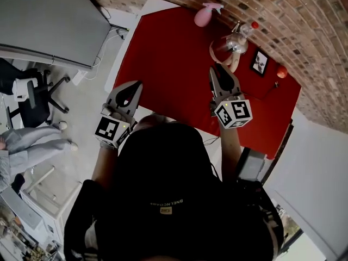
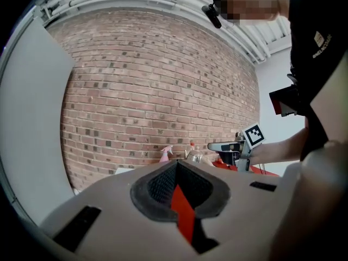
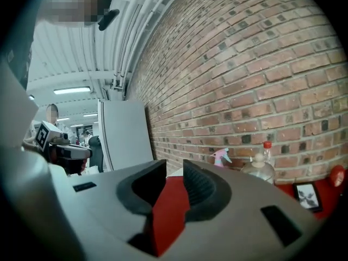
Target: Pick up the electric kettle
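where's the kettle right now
In the head view the kettle sits at the far edge of the red table by the brick wall, between the spray bottle and the frame, just beyond the right gripper.

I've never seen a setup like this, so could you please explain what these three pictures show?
A person holds a two-jaw gripper in each hand. One picture looks down from a head camera; the other two look along each gripper's jaws. The red table by a brick wall carries the kettle, a pink spray bottle, a red-capped bottle and a small frame. The left gripper is shut, the right gripper open; nothing is held.
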The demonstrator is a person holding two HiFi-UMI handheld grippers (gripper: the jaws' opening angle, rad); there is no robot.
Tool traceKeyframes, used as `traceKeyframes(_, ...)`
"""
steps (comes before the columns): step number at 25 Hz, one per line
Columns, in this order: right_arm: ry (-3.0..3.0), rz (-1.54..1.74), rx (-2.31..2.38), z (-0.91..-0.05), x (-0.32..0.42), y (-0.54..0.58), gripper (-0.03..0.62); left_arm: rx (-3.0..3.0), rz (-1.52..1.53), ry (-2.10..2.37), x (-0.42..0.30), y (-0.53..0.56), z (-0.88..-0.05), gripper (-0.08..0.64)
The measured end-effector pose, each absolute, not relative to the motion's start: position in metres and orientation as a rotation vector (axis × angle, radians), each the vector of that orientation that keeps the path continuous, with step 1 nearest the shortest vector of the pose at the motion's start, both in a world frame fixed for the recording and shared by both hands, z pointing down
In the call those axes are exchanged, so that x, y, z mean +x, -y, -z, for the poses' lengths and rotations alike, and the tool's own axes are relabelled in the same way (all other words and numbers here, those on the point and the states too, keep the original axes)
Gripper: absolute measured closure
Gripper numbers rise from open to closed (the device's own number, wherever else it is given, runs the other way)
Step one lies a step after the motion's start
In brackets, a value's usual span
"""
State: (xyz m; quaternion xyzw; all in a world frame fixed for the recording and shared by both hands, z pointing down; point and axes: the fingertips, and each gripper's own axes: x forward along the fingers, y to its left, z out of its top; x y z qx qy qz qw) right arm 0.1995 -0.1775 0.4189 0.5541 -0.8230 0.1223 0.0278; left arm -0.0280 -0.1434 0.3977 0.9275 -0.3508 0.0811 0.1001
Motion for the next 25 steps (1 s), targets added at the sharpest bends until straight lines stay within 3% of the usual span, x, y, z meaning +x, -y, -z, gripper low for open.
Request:
traceKeyframes(14,2.306,-0.482,1.946,-0.471,0.302,0.187,0.456,2.801,-0.381,0.902,0.009,0.180,-0.408,0.554)
traceKeyframes(25,2.159,-0.596,1.976,-0.542,0.339,0.183,0.377,2.784,-0.498,0.841,0.019,0.178,-0.426,0.554)
